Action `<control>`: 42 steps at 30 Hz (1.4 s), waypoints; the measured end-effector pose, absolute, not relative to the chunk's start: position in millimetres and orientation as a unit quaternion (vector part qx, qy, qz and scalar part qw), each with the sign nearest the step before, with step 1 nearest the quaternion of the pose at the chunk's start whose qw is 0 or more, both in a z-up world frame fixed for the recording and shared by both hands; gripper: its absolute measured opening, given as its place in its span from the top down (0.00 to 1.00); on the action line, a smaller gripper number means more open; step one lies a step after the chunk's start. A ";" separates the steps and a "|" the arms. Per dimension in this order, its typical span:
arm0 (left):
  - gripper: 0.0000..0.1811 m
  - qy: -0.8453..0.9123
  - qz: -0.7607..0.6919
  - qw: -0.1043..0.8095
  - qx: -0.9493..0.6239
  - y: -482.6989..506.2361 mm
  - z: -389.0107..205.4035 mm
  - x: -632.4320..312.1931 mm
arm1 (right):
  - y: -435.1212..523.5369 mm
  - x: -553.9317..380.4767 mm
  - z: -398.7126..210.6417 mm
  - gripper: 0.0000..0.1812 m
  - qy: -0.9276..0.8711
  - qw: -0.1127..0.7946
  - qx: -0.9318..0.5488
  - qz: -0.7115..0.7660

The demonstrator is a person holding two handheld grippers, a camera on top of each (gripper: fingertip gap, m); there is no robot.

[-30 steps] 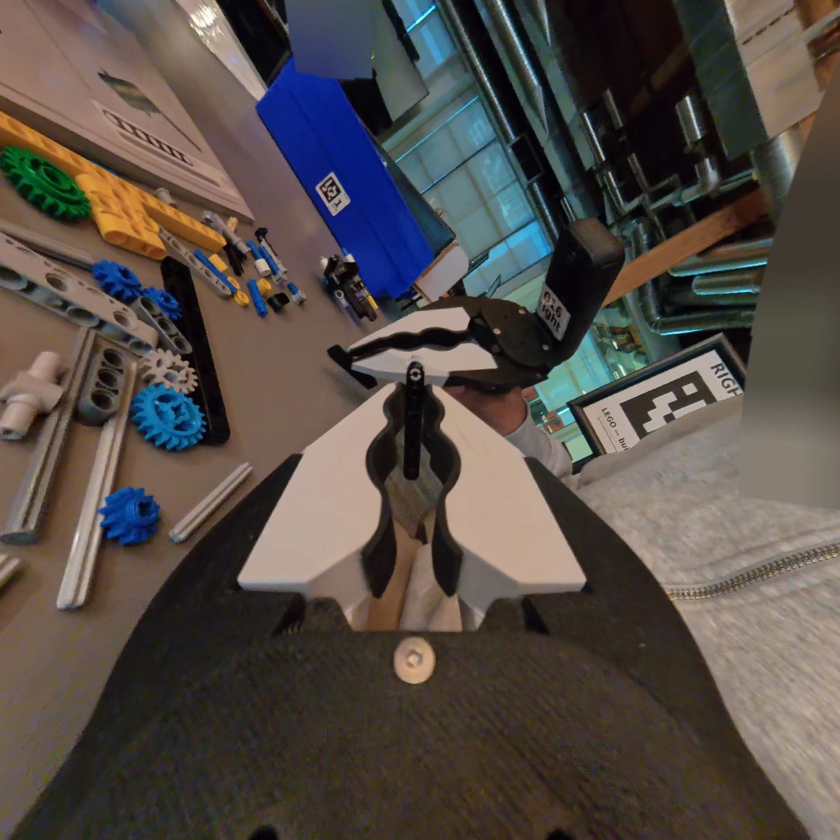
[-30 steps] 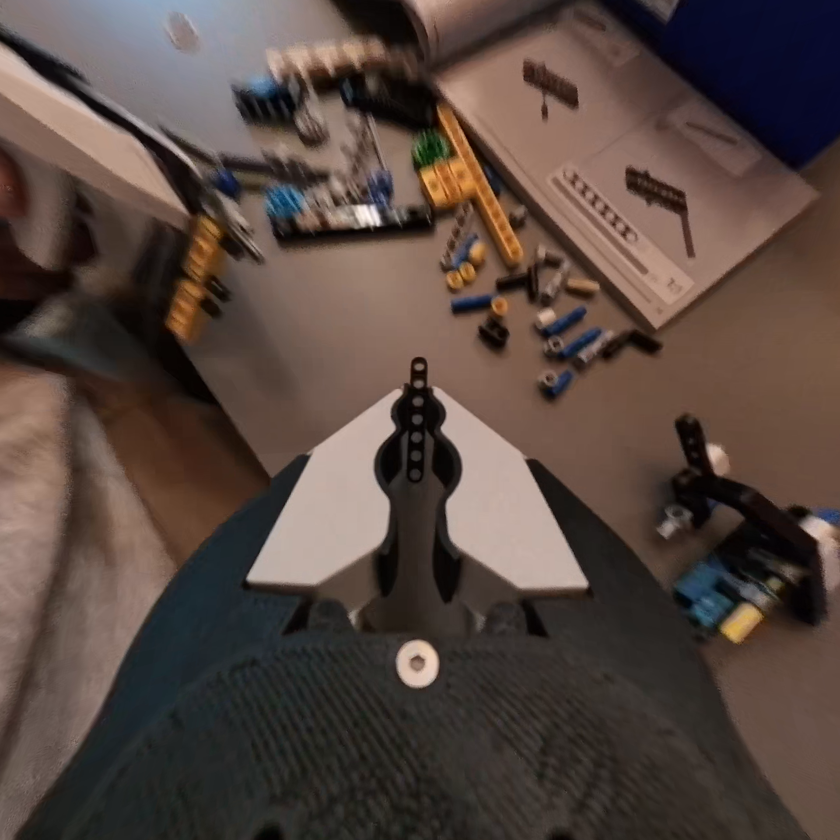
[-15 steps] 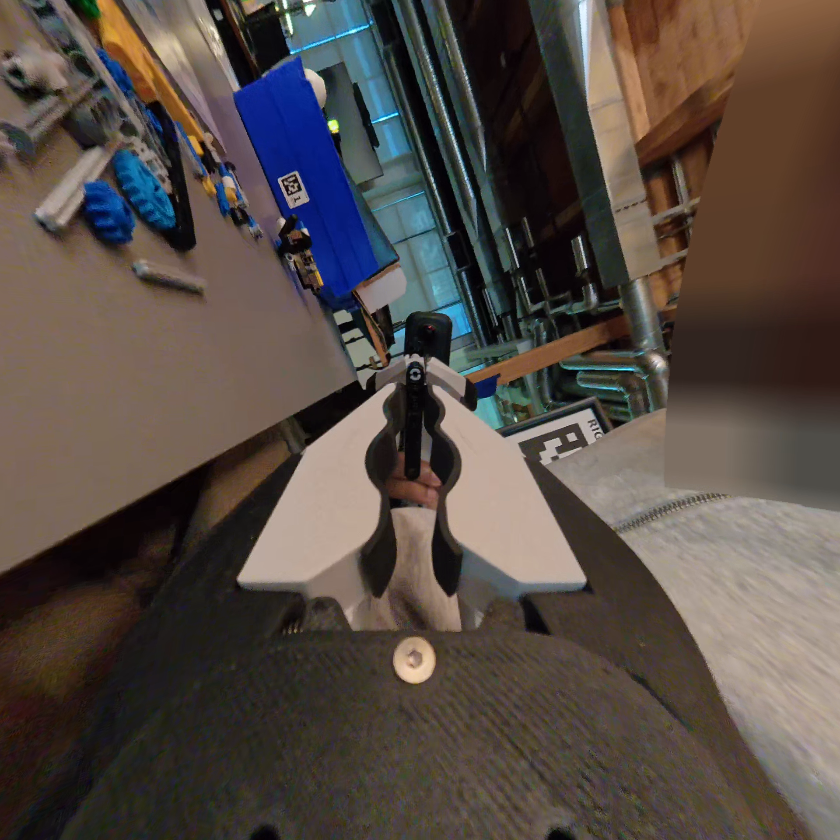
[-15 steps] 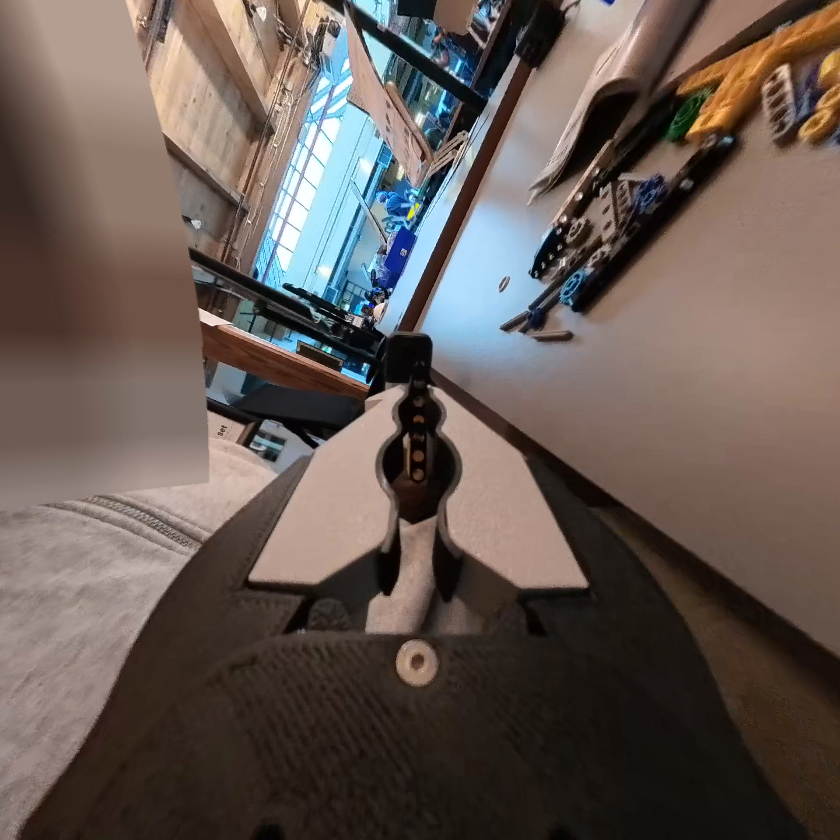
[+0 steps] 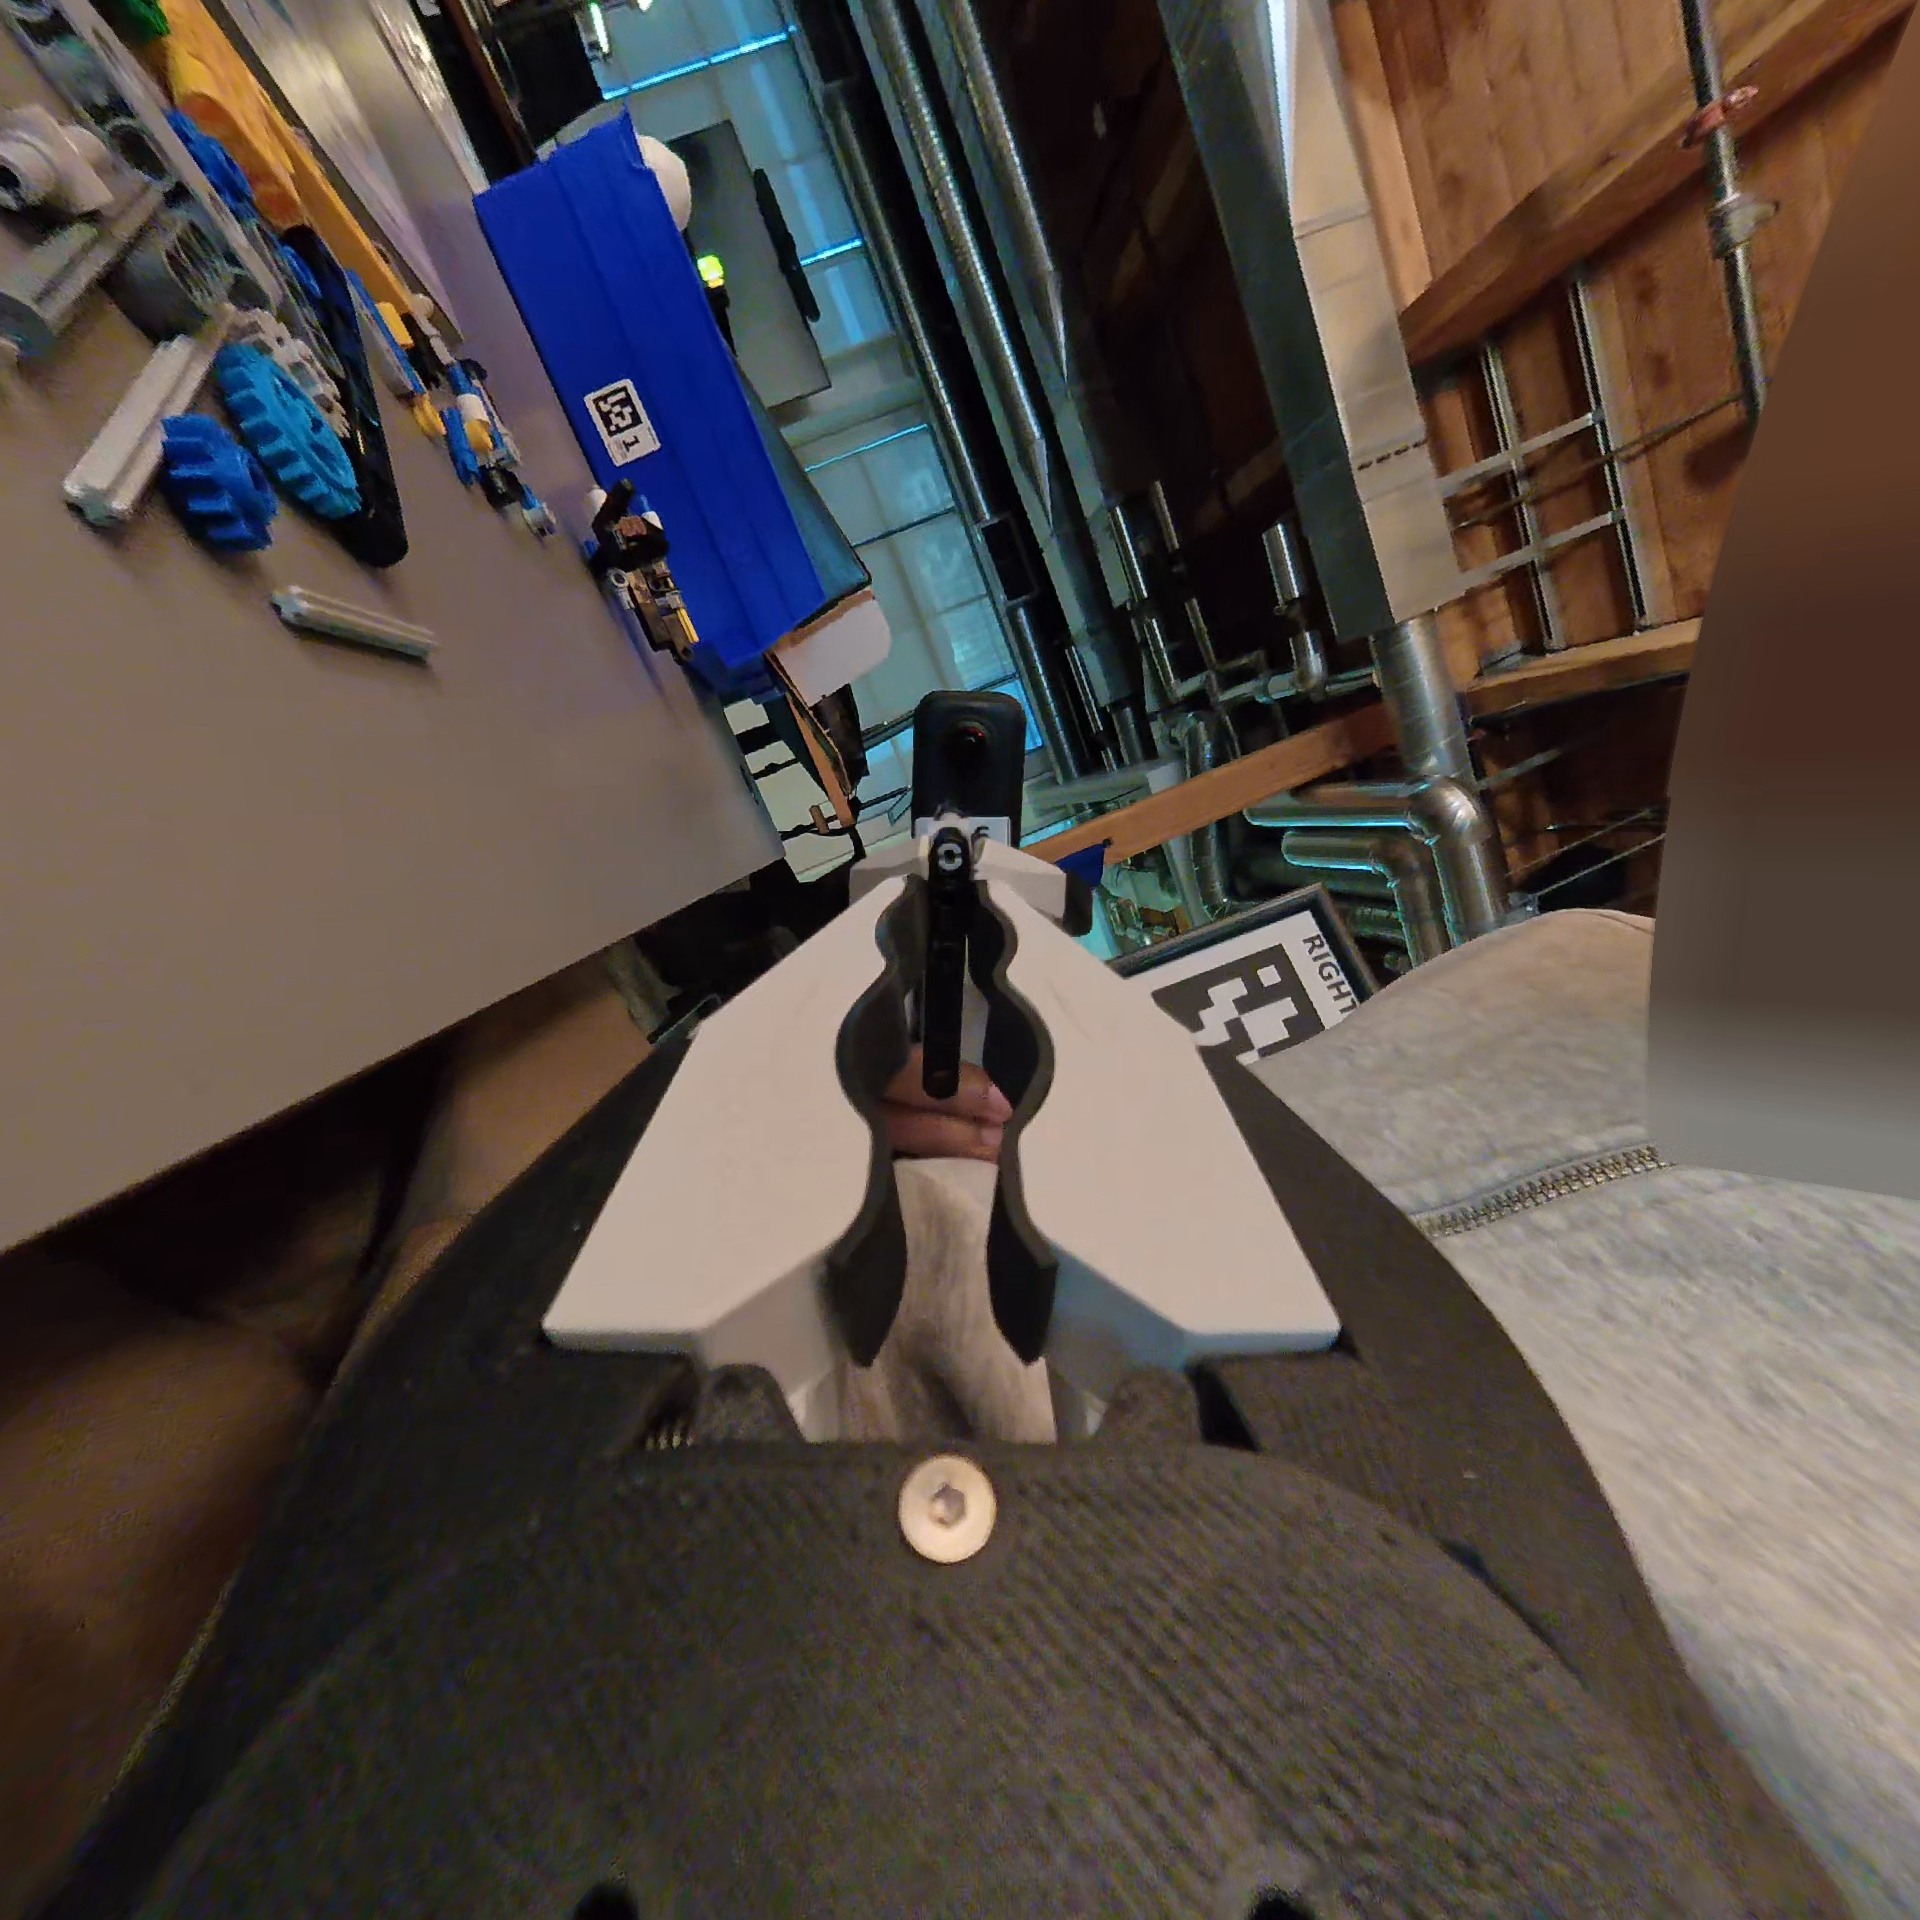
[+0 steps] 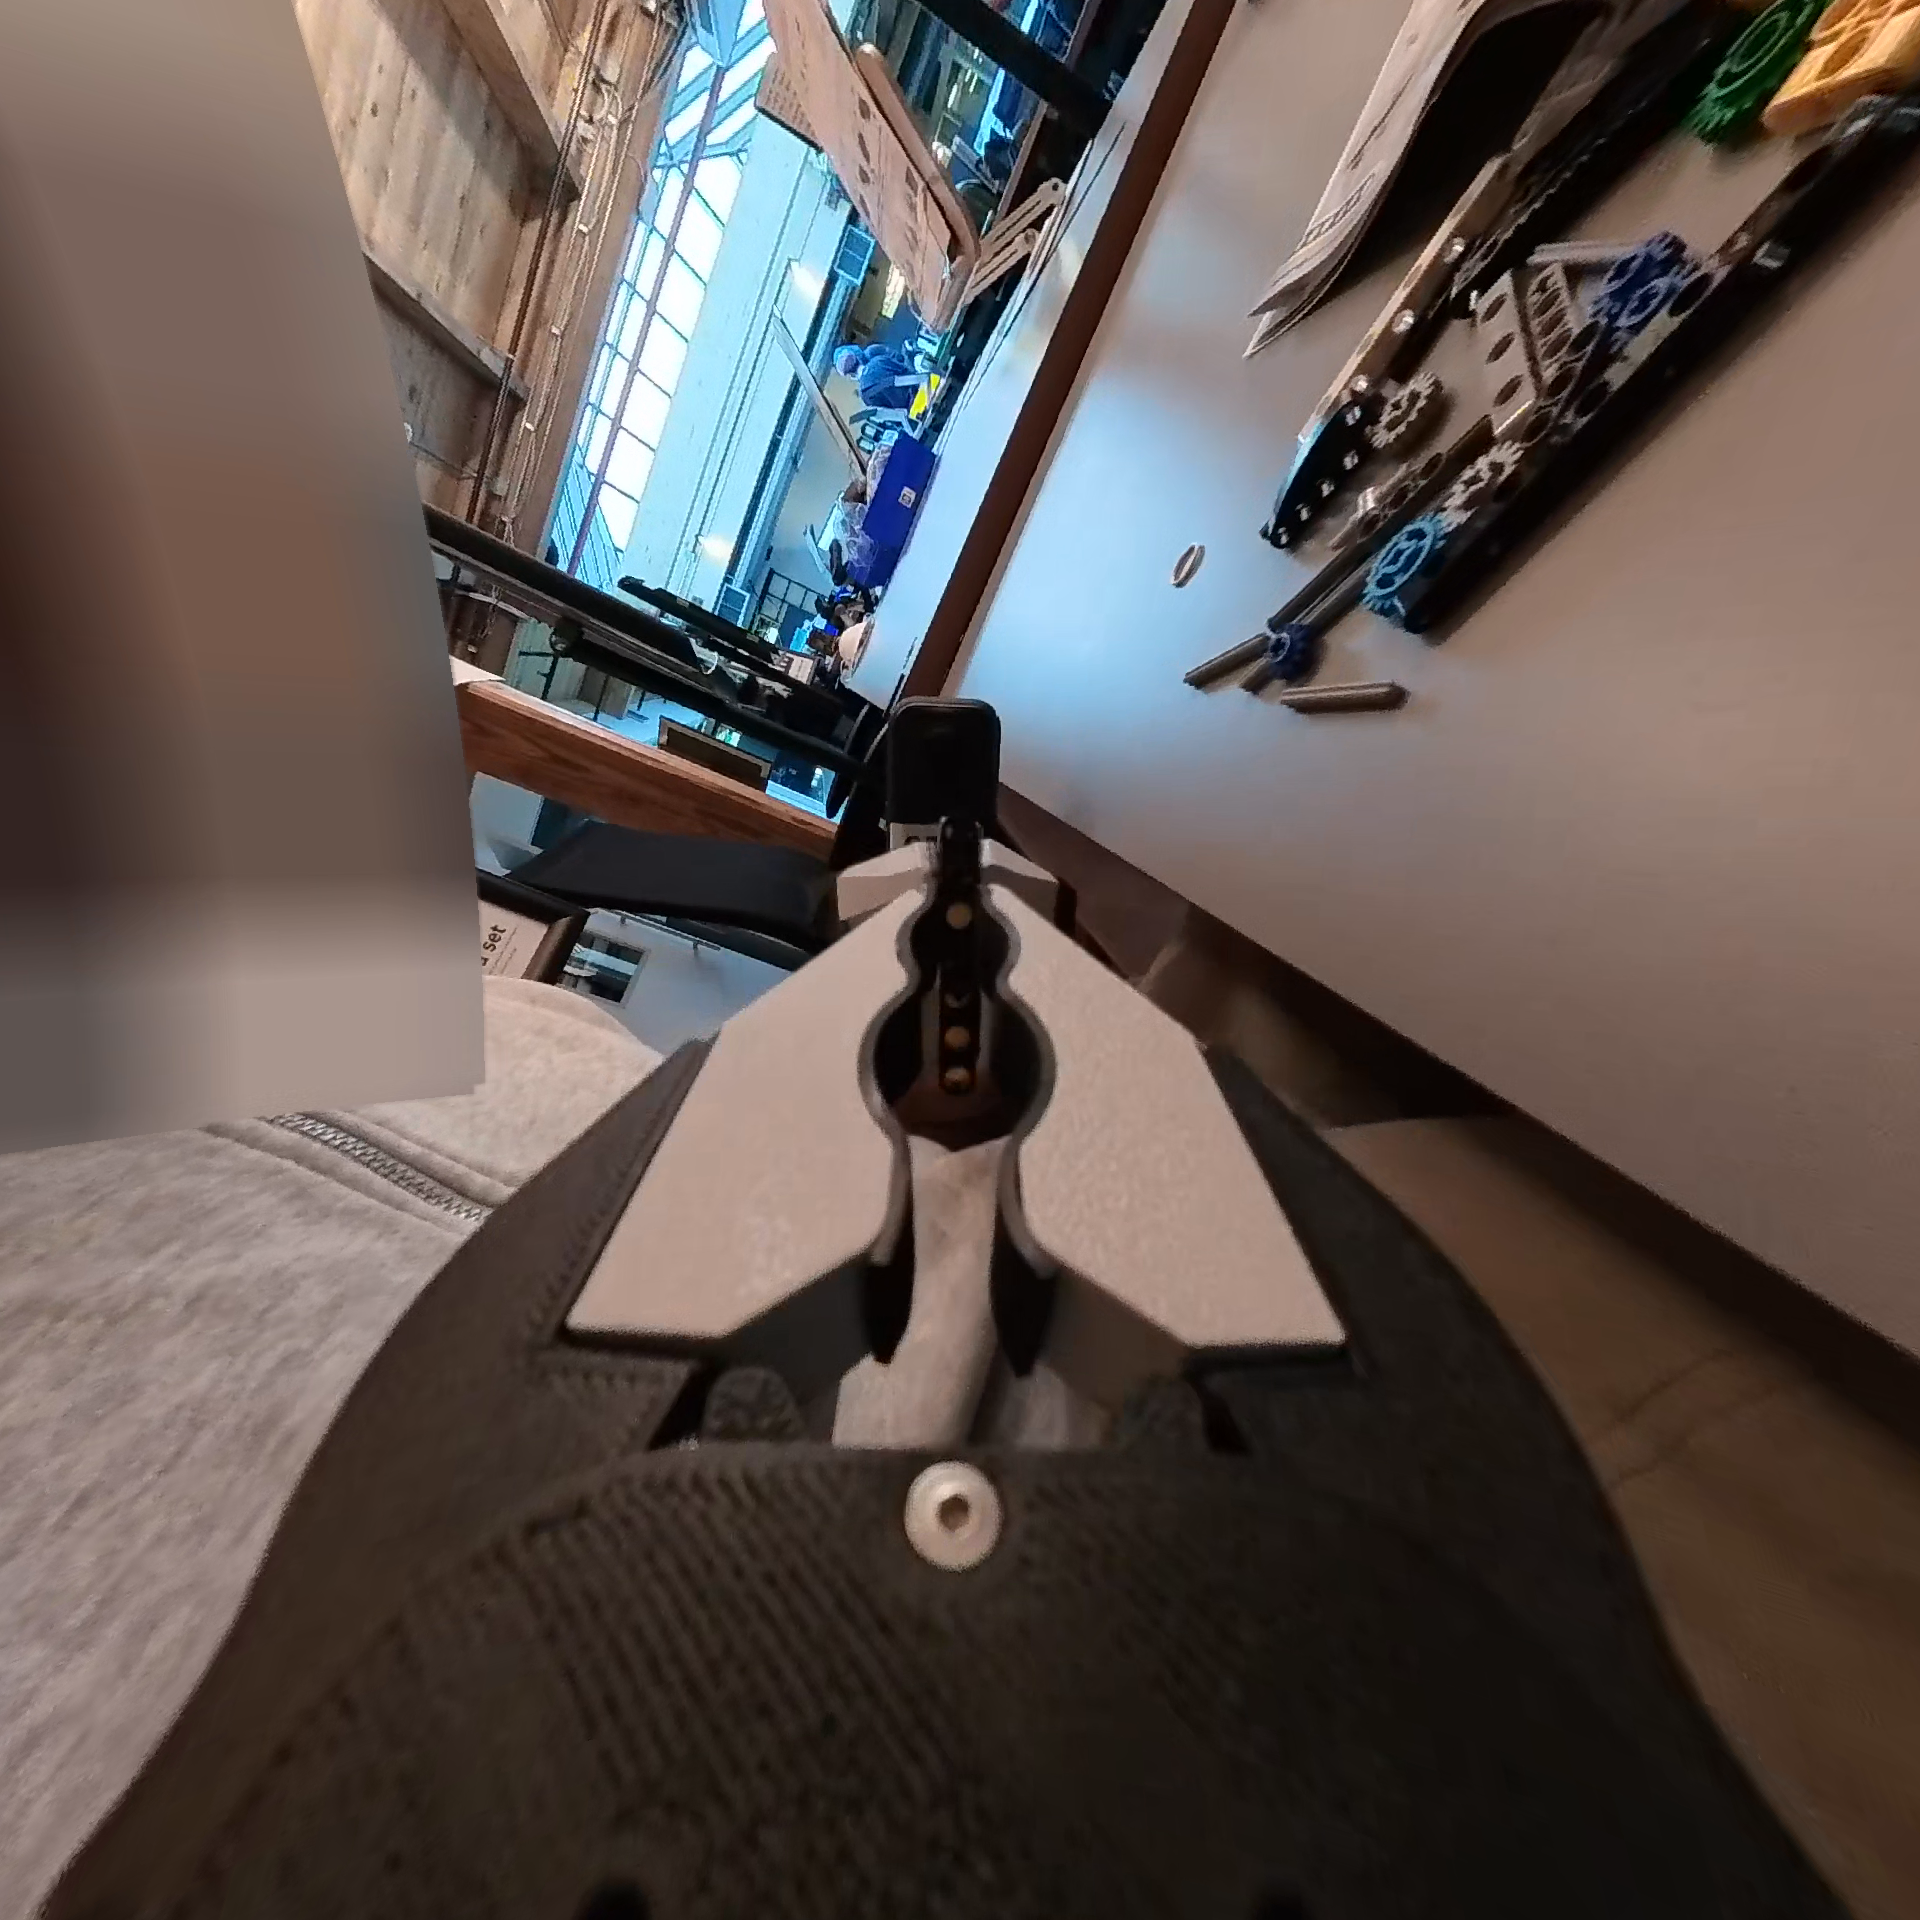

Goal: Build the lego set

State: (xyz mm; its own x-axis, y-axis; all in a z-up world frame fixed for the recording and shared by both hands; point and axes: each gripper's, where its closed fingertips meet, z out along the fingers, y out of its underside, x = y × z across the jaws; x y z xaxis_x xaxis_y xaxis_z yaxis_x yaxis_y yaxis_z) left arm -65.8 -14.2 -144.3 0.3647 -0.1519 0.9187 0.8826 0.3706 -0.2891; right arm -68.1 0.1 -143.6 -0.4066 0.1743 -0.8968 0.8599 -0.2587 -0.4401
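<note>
My left gripper (image 5: 948, 896) is shut on a thin black pin piece (image 5: 943, 987) that stands on end between the pads, its round end at the tips. My right gripper (image 6: 958, 883) is shut on a black beam with a row of holes (image 6: 956, 997). The two grippers point at each other tip to tip, off the table's front edge, in front of a grey zip sweater (image 5: 1558, 1299). The right gripper's white fingers (image 5: 1039, 883) and camera (image 5: 966, 764) sit just beyond the pin. Whether pin and beam touch is hidden.
The grey table (image 5: 312, 831) carries blue gears (image 5: 281, 436), a short grey axle (image 5: 353, 623), a small built assembly (image 5: 644, 582) and a blue bin (image 5: 644, 416). The right wrist view shows black beams with gears (image 6: 1455, 468), grey axles (image 6: 1340, 696) and a booklet (image 6: 1382, 156). Only a small space, under 4 cm, lies between the two pairs of fingers.
Both grippers have swung away from over the table to its front edge and turned to face each other. Each still holds its black piece. In the last half second they barely moved.
</note>
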 end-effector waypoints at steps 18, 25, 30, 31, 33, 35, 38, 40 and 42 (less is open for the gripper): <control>0.97 -0.382 -0.436 0.624 -0.524 20.7 -157.2 -22.5 | 30.9 -17.5 -159.4 0.98 0.549 0.315 0.508 -0.585; 0.97 -0.362 -0.437 0.622 -0.539 20.9 -157.8 -14.5 | 31.0 -11.1 -160.1 0.98 0.543 0.340 0.497 -0.585; 0.97 -0.342 -0.436 0.613 -0.563 22.7 -157.7 -6.2 | 32.7 -6.8 -158.5 0.98 0.552 0.357 0.482 -0.580; 0.97 -0.337 -0.437 0.613 -0.566 23.2 -157.1 -4.6 | 33.2 -4.7 -158.2 0.98 0.552 0.366 0.477 -0.578; 0.97 -0.329 -0.439 0.611 -0.571 24.8 -156.7 -2.2 | 34.8 -1.8 -158.2 0.98 0.553 0.380 0.470 -0.573; 0.97 -0.321 -0.435 0.611 -0.577 25.7 -155.7 -1.1 | 35.6 -0.8 -157.3 0.98 0.565 0.373 0.463 -0.572; 0.97 -0.322 -0.431 0.612 -0.580 26.1 -155.7 -1.9 | 36.0 -1.8 -157.1 0.98 0.597 0.326 0.455 -0.575; 0.97 -0.322 -0.435 0.611 -0.577 27.0 -155.3 -1.5 | 36.1 -2.6 -158.6 0.97 0.617 0.294 0.451 -0.574; 0.97 -0.319 -0.435 0.611 -0.578 28.6 -154.4 -0.8 | 35.5 -2.2 -159.5 0.96 0.624 0.282 0.448 -0.575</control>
